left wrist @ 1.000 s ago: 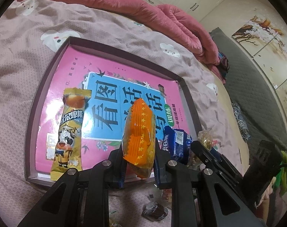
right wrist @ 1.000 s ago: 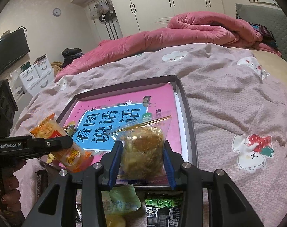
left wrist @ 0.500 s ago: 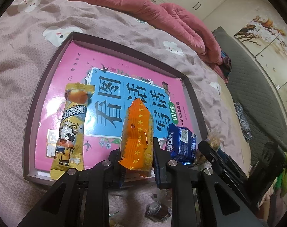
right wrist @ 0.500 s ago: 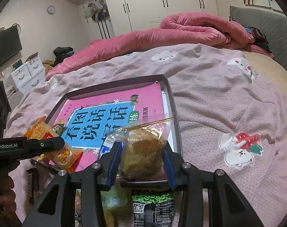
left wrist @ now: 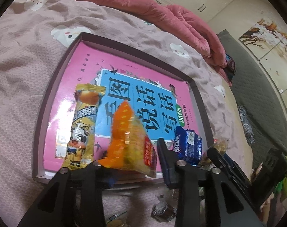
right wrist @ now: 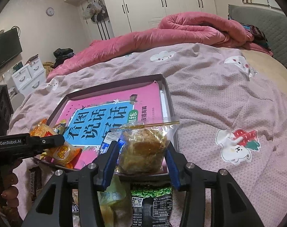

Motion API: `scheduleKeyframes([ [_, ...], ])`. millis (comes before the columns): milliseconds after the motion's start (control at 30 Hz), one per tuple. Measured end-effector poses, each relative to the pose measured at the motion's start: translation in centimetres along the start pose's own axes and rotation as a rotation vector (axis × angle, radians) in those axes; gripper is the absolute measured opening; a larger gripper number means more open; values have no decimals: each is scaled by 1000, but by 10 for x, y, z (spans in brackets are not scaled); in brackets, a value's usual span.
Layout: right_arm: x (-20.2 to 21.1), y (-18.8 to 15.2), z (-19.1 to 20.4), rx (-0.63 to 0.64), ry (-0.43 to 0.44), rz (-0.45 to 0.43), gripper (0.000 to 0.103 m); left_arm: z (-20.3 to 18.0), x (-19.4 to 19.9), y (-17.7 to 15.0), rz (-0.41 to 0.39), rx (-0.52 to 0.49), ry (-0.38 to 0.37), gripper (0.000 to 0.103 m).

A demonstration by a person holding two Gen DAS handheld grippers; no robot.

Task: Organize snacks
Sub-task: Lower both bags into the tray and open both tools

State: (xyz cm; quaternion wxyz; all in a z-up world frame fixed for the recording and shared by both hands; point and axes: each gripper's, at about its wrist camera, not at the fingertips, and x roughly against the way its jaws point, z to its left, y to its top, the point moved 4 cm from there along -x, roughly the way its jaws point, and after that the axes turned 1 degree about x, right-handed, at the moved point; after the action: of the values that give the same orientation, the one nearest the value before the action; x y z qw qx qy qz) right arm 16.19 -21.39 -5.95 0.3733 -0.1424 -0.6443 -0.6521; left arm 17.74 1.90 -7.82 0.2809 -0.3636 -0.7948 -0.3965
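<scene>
Both claws opening, orange packet (left wrist: 128, 140) tipping – seemingly released

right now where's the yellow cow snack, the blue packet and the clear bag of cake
yellow cow snack (left wrist: 80, 132), left wrist view, cartoon cow print
blue packet (left wrist: 188, 144), left wrist view, wrapper middle
clear bag of cake (right wrist: 143, 149), right wrist view, on the cake

Along the bed's far edge you have a bunched pink quilt (right wrist: 190, 28); behind it stand white wardrobes (right wrist: 162, 5), a wall clock (right wrist: 50, 11), and a white drawer unit (right wrist: 27, 75) at the left.
</scene>
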Motion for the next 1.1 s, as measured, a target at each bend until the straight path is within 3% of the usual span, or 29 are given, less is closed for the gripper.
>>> scheduleKeyframes([
  [200,1,0,2,2,-4,2,55,2,7,2,-12,9,3,59],
  [767,12,2,2,0,-11,-21,56,5,29,8,-52,12,22,68],
  [1100,23,4,11,23,0,-35,56,10,45,12,-98,-3,87,75],
])
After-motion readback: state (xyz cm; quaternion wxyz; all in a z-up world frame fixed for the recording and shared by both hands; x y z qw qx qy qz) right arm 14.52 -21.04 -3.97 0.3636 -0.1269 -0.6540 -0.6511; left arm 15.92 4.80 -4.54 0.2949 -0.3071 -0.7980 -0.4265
